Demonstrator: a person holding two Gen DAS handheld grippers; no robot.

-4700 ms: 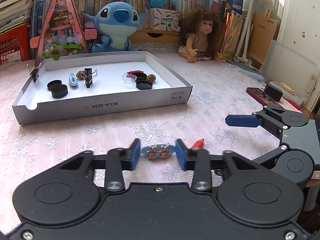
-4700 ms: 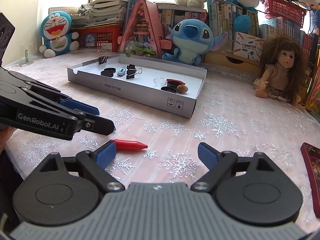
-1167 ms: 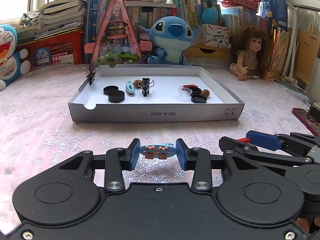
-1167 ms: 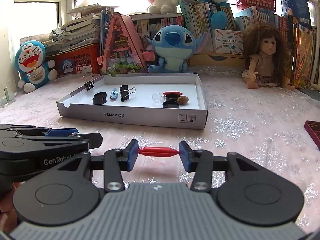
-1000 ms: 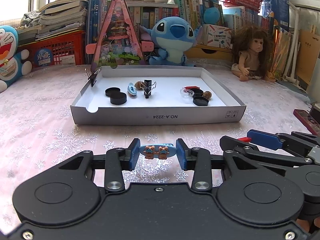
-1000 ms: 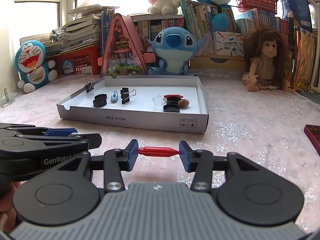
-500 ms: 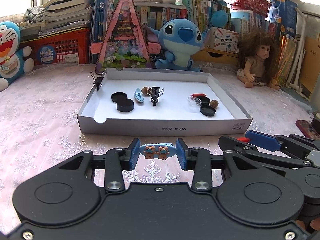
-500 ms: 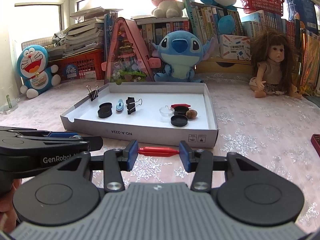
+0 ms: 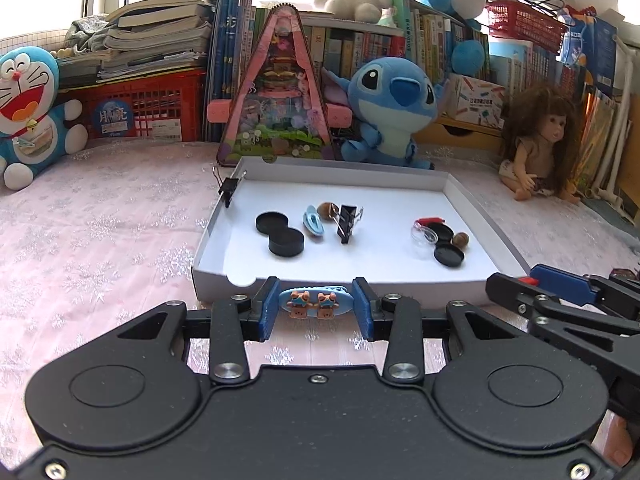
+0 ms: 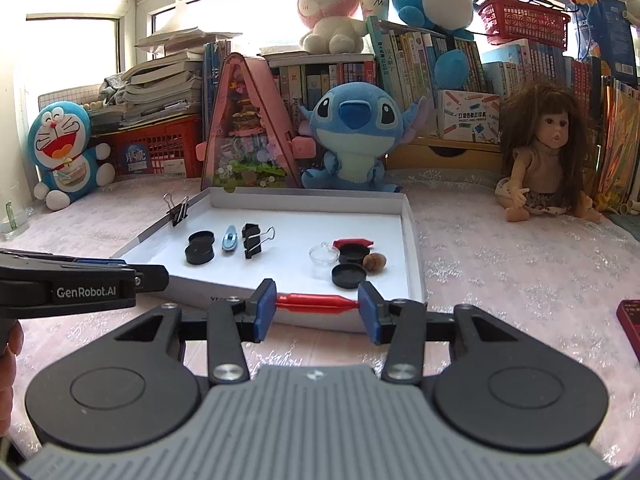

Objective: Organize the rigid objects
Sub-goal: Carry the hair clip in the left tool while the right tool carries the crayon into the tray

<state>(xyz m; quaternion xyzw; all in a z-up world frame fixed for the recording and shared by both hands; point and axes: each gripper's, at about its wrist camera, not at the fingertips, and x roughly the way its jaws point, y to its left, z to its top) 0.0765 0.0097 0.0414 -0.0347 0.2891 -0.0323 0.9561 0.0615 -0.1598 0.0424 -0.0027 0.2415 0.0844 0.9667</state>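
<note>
Tablecloth, pink with snowflake print, bearing a white tray whose near wall faces both cameras. Tray contents, large to small: 2 groups of black round caps, 2 black binder clips (1 on the left wall), a clear dish, a blue clip, a red piece and a brown nut.

Left gripper, fingers clenched on a blue hair clip with 2 bear figures, held crosswise above the cloth just before the near wall. Right gripper, fingers clenched end-to-end on a red crayon, likewise just short of the wall.

Step in hand, as judged: carrying both items to the tray. The next move calls for clearing the wall, then releasing each piece on bare floor beside its like.
</note>
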